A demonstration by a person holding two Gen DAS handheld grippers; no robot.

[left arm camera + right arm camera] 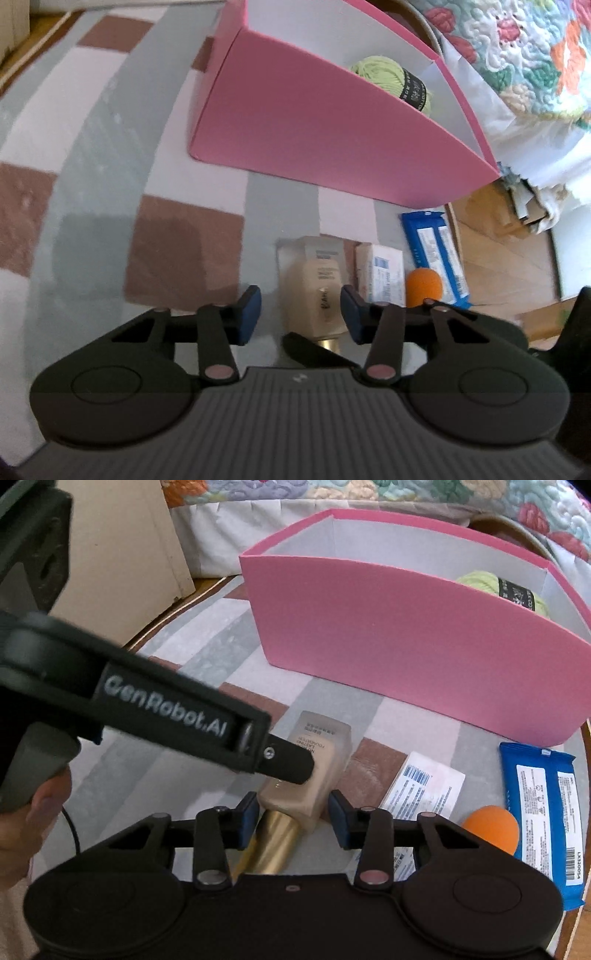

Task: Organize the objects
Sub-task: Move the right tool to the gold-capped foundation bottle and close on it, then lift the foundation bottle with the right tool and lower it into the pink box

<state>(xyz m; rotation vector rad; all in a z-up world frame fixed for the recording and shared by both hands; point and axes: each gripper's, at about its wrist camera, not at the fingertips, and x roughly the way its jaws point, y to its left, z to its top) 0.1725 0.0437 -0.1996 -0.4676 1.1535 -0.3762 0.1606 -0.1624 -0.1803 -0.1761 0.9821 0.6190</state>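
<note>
A beige foundation bottle (321, 280) (325, 746) with a gold cap (277, 842) lies on the checked rug. In the left wrist view it sits between the fingers of my left gripper (301, 314). The right pad is against the bottle and a gap shows at the left pad, so that gripper is open. The right wrist view shows one left gripper fingertip (291, 764) resting on the bottle's top. My right gripper (293, 812) is shut on the bottle near its cap end, with both blue pads touching its sides.
A pink box (314, 122) (406, 635) stands behind with green yarn (384, 74) (480, 581) inside. A white carton (424, 786), an orange ball (491, 823) and a blue packet (543, 805) lie to the right. A beige cabinet (122, 554) and a quilted bed border the rug.
</note>
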